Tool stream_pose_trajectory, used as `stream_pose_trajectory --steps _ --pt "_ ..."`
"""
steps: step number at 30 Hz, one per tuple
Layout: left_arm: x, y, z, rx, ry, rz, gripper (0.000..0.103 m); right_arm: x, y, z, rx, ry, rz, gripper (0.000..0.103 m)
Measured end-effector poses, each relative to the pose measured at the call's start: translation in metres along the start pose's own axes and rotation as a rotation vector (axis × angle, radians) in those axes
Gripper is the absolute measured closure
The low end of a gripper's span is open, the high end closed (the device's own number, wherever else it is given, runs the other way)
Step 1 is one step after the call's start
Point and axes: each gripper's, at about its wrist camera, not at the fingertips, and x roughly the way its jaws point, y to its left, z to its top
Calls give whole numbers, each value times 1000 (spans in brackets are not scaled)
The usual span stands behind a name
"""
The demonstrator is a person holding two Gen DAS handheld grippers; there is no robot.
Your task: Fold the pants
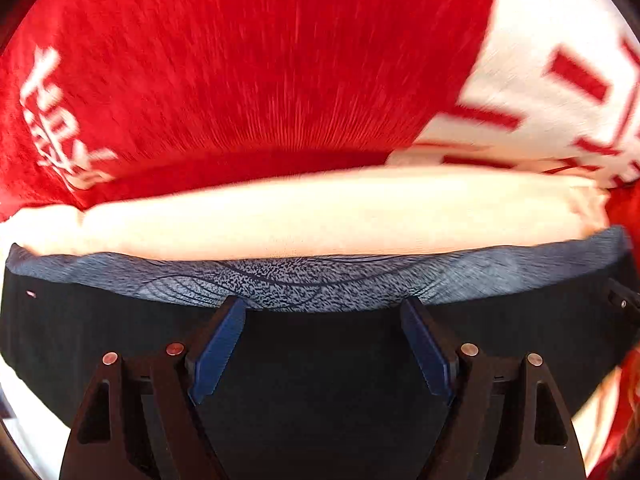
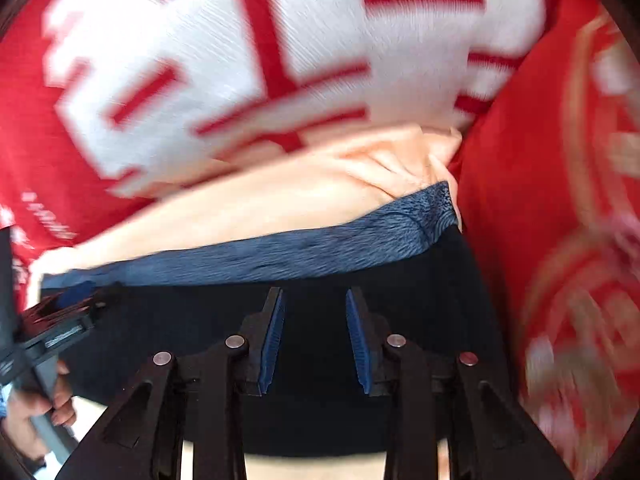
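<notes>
While the left gripper [image 1: 324,308] is hanging at lower centre of its own view, jaws wide apart and gripping nothing, the pants [image 1: 320,360], black with a speckled blue waistband [image 1: 320,280], are lying across the lower frame on a red and white blanket [image 1: 240,60]. Over in the right wrist view, the right gripper [image 2: 314,304] is hovering above the same black cloth, jaws narrowed but pinching nothing, so I judge both are lining up on the waistband edge; next comes closing on it and carrying it over.
</notes>
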Motion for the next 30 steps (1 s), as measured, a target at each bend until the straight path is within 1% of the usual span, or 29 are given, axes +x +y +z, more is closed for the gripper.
stream_pose_trajectory --steps 1,2,3,5,6,7,8,9,10,11,13,15,17,18,20,22,23,24,26,27,28,29,30 --pt "3 5 1 -18 -11 -15 17 -3 -7 -1 19 -21 16 78" --pt "2 11 2 -26 -28 -13 14 -7 -15 0 38 -36 -6 84" --pt "2 17 3 -28 -30 -6 14 -12 -20 -1 47 -48 -14 86" --pt "-1 37 3 -48 -34 29 14 -16 -19 -5 21 -44 -31 86" --pt "-2 49 2 -68 -21 50 14 -17 -15 -8 5 -33 -41 83" --pt "-3 61 2 -92 -3 68 14 -18 -11 -10 5 -20 -50 82" --pt "-9 76 0 -123 16 92 14 -22 -10 -13 26 -7 -45 79" --pt "-16 89 -3 -142 17 97 15 -25 -9 -16 52 -1 -23 70" --pt "-25 100 -8 -151 11 99 15 -31 -8 -23 95 7 38 64" --pt "-34 111 -13 -155 4 104 14 -35 -5 -29 124 17 91 57" --pt "-53 135 -28 -151 -3 129 14 -39 7 -47 158 52 198 56" --pt "-63 156 -42 -153 7 151 14 -38 32 -65 166 100 302 56" --pt "-68 177 -53 -161 21 165 15 -33 72 -90 159 152 416 56" --pt "-72 192 -61 -165 29 170 15 -31 89 -98 156 170 455 56" --pt "-74 218 -76 -171 34 175 14 -18 135 -121 160 212 551 56" --pt "-72 245 -82 -163 33 179 14 -7 178 -143 171 247 630 56" --pt "-71 257 -87 -153 34 185 14 1 204 -152 174 264 662 56" --pt "-65 283 -91 -145 39 192 14 13 222 -163 175 272 681 56" --pt "-57 306 -92 -131 46 201 14 32 267 -182 187 297 733 56" --pt "-52 322 -92 -116 39 212 14 34 278 -192 197 307 755 56" --pt "-48 336 -92 -105 32 224 14 46 293 -196 210 315 766 56" --pt "-41 352 -92 -99 31 236 14 56 309 -202 225 322 767 56" --pt "-32 364 -91 -99 37 244 14 60 315 -203 232 321 767 56"
